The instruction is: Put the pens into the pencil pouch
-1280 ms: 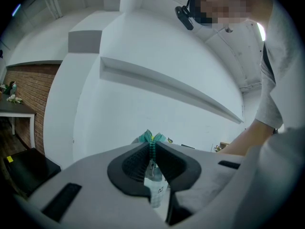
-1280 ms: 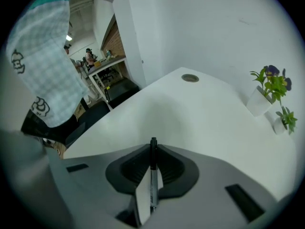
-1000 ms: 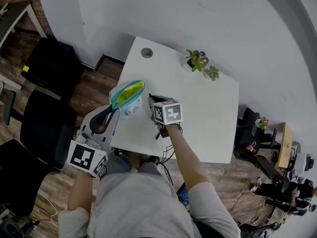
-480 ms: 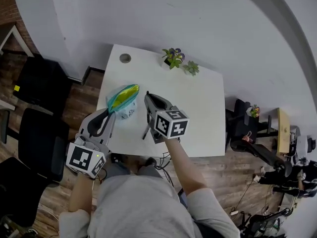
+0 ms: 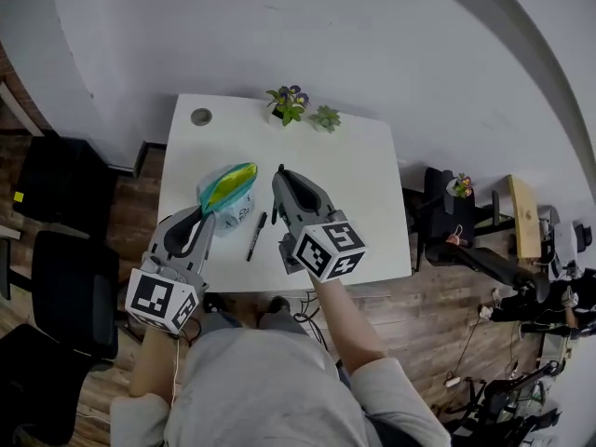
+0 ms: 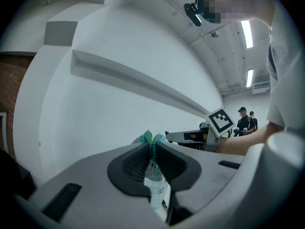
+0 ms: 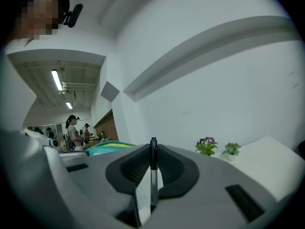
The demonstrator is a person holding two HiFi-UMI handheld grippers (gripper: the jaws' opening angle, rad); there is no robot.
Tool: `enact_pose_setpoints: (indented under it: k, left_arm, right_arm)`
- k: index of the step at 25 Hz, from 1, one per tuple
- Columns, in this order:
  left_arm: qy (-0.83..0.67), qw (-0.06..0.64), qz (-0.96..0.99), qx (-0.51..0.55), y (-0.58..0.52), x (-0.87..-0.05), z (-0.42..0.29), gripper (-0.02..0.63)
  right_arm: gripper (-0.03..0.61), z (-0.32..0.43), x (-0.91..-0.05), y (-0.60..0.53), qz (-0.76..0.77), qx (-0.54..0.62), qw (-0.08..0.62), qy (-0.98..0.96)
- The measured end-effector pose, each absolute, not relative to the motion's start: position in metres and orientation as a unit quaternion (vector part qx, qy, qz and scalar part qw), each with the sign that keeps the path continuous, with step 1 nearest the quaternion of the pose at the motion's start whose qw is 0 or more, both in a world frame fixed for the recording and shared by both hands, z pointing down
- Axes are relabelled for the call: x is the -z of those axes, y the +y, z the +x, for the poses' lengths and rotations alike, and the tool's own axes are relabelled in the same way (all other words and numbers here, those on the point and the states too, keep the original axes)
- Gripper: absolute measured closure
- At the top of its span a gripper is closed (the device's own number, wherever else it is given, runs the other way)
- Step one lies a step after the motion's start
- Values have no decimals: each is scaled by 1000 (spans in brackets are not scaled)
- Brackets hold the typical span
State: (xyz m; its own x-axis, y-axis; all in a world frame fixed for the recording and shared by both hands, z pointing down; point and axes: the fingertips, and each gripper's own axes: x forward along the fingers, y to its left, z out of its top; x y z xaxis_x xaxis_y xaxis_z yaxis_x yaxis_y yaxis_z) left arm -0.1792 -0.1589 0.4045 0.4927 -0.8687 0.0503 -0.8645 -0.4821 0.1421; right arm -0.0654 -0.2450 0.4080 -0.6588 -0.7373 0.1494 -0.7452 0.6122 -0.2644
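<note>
Mostly matt plastic in our setup, tbh

Our left claw [image 6: 152, 149] and right claw [image 7: 153, 157] look like matt grey plastic with ribbed black rubbery pads [image 6: 135, 165]. The pen [image 7: 153, 175] is smooth black plastic with a slight sheen. The pouch [image 5: 228, 194] is see-through film with a woven teal zip edge, the worktop [image 5: 354, 194] is smooth matt white, and the floor [image 5: 438, 315] is wood planks.

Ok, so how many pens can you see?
2. One pen lies on the table near the pouch; the other pen stands upright, clamped in the right gripper. More could be hidden inside the pouch.
</note>
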Motion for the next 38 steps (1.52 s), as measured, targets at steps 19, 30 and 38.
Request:
enact_pose_setpoints:
  k: [19, 30, 38]
  left_arm:
    - [-429, 72, 900, 12, -166, -401, -99, 555]
    - [-413, 70, 908, 13, -163, -397, -79, 555]
    - [-415, 66, 907, 24, -163, -387, -80, 555]
  right_arm:
    - [518, 1, -265, -220, 426, -60, -169, -887]
    - [518, -18, -245, -208, 381, -38, -208, -900]
    - [518, -33, -270, -201, 363, -29, -178, -914]
